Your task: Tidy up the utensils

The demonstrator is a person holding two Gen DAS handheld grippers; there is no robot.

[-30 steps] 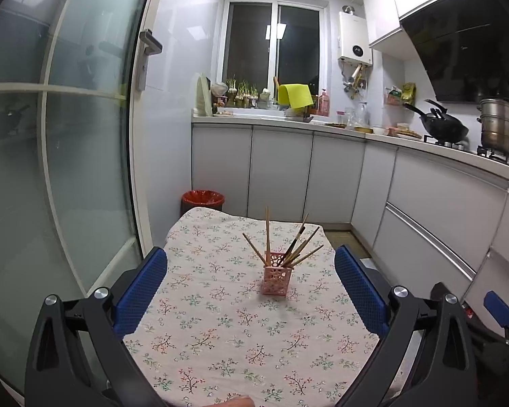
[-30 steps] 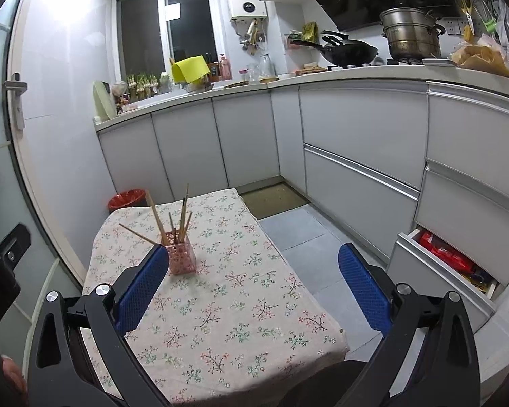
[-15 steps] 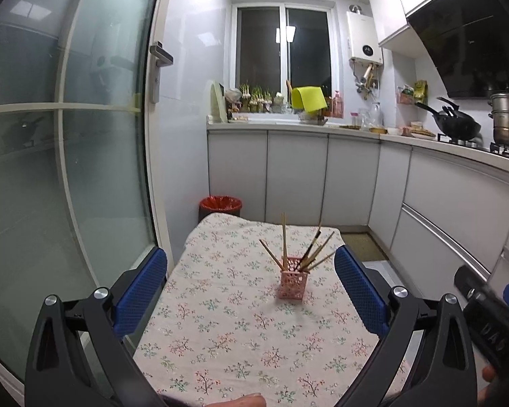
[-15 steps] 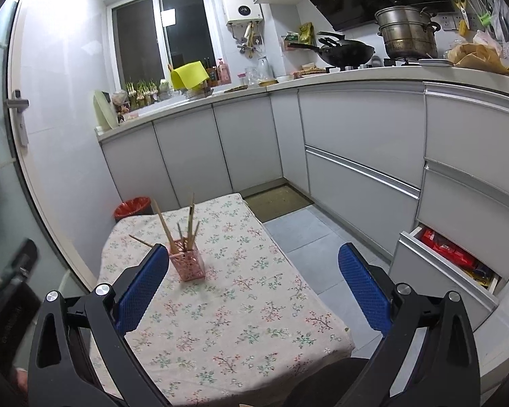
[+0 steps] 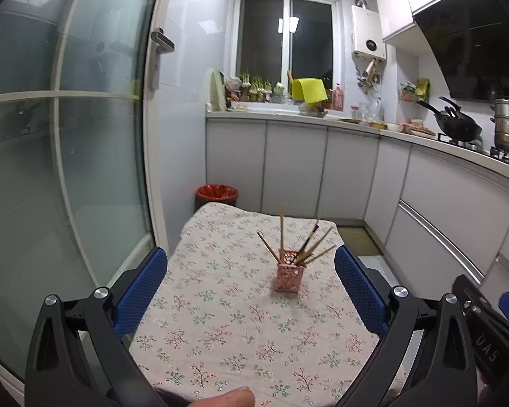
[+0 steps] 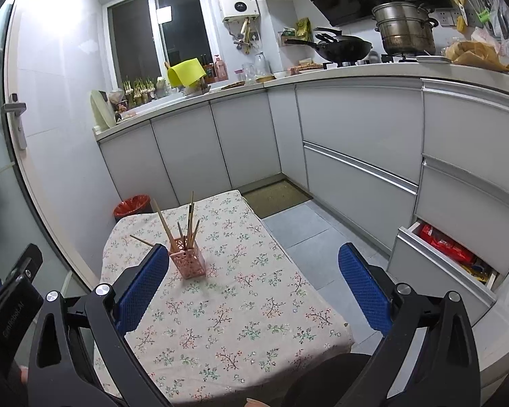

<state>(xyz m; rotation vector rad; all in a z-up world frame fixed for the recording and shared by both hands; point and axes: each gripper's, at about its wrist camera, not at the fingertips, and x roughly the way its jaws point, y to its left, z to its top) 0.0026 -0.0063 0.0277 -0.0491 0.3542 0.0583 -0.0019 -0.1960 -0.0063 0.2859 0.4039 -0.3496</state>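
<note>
A narrow kitchen: white cabinets [image 6: 359, 156] run at 12 to 3 o'clock, a frosted glass door [image 5: 61, 156] at 9. The floral tabletop [image 5: 227, 322] carries a pink holder [image 5: 287, 276] of chopsticks [image 5: 281, 230] near its middle. Left gripper [image 5: 251, 291] and right gripper [image 6: 254, 288] fingers spread apart, empty.

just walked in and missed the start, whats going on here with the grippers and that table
A person holds two blue-padded grippers above a table with a floral cloth. The left gripper and right gripper are both open and hold nothing. A pink lattice plastic holder stands on the cloth, with wooden chopsticks fanned out inside it. Nothing else lies on the cloth, and neither gripper touches the holder.
</note>
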